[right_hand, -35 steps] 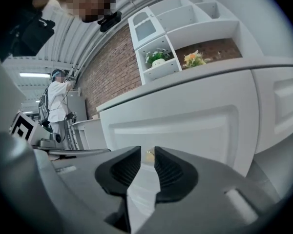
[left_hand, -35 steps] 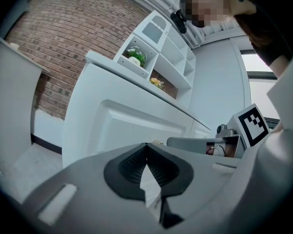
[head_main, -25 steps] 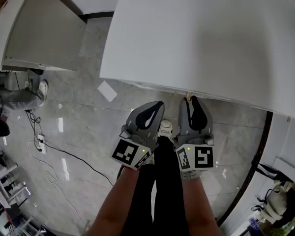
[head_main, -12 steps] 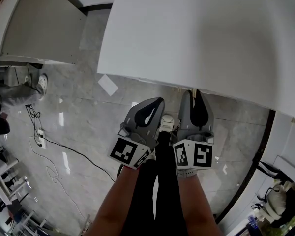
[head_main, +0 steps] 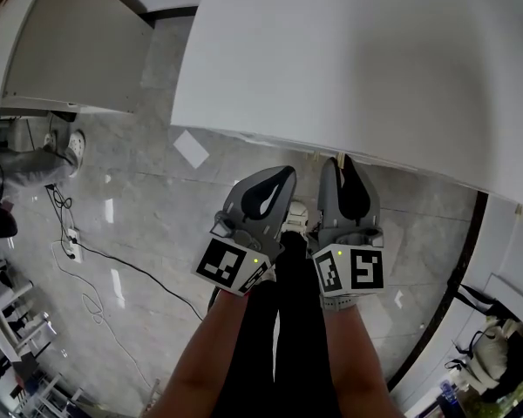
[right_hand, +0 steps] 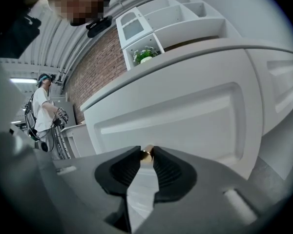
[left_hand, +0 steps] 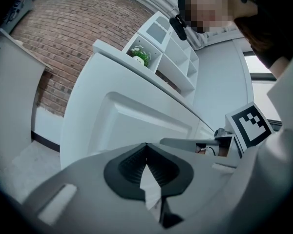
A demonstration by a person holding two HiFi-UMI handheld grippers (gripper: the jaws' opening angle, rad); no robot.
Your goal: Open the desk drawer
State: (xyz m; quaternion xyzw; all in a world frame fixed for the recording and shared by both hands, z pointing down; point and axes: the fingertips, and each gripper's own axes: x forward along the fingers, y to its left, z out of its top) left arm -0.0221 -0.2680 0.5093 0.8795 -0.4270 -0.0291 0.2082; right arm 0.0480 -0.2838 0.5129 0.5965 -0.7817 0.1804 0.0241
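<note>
The white desk [head_main: 357, 59] fills the top right of the head view. Its panelled drawer front [right_hand: 185, 116] faces the right gripper view and carries a small brass knob [right_hand: 147, 154]. My right gripper [right_hand: 146, 153] reaches under the desk's edge; its jaws are closing, and the knob sits pinched between the tips. In the head view that right gripper [head_main: 344, 168] points at the desk's edge. My left gripper [left_hand: 146, 144] hangs beside it, shut with nothing between its tips, facing the same drawer front [left_hand: 136, 126]. From above, the left gripper [head_main: 283, 177] stops just short of the desk's edge.
A second white desk [head_main: 70, 50] stands at the upper left. On the grey floor lie a paper sheet [head_main: 190, 149], a black cable [head_main: 131, 273] and a power strip [head_main: 70, 255]. White shelves with a green plant [right_hand: 145, 55] rise behind the desk. Another person [right_hand: 41, 111] stands far off.
Both grippers have edged slightly toward the desk's edge. Otherwise the scene looks the same.
</note>
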